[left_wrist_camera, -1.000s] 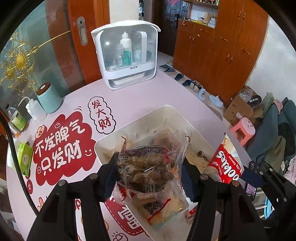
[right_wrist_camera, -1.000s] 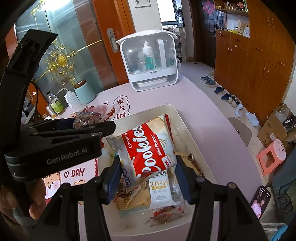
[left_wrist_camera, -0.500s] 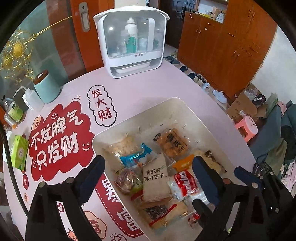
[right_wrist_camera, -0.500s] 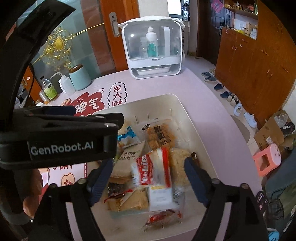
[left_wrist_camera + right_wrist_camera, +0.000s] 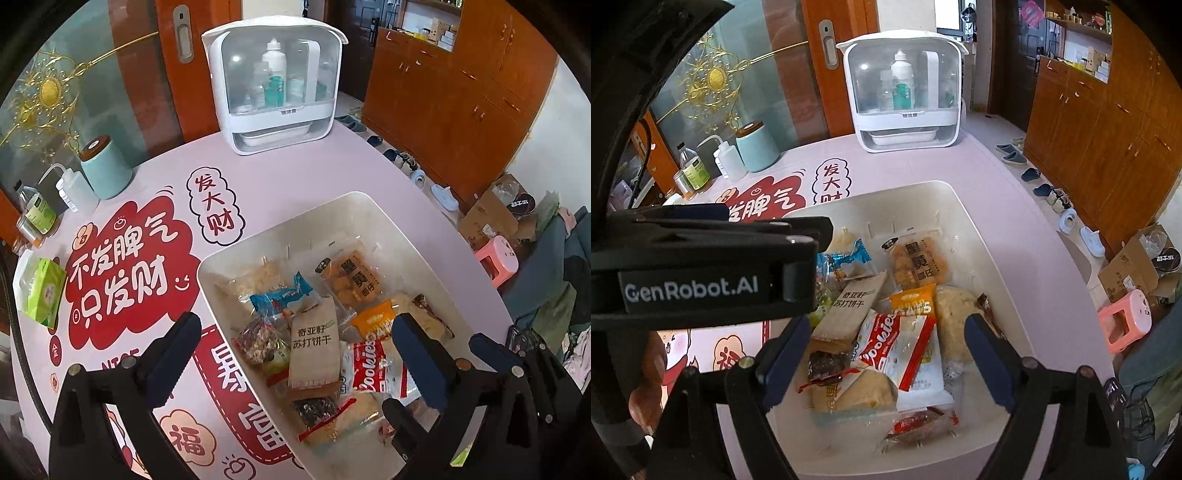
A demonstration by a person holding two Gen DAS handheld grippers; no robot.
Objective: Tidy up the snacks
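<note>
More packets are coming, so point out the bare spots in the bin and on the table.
The white plastic bin has bare floor along its far wall, beyond the orange egg-yolk snack packet. Its near half is crowded around the red-and-white Cookies bag. The pink table lies bare between the bin and the white lidded storage case.

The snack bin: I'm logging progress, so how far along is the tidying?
Done: the packets, including the red cookies packet and the brown cracker packet, lie loose in the white bin. In hand: nothing; the left gripper is opening and empty, the right gripper open and empty. Left: no snacks show on the table; the heap is unsorted.
</note>
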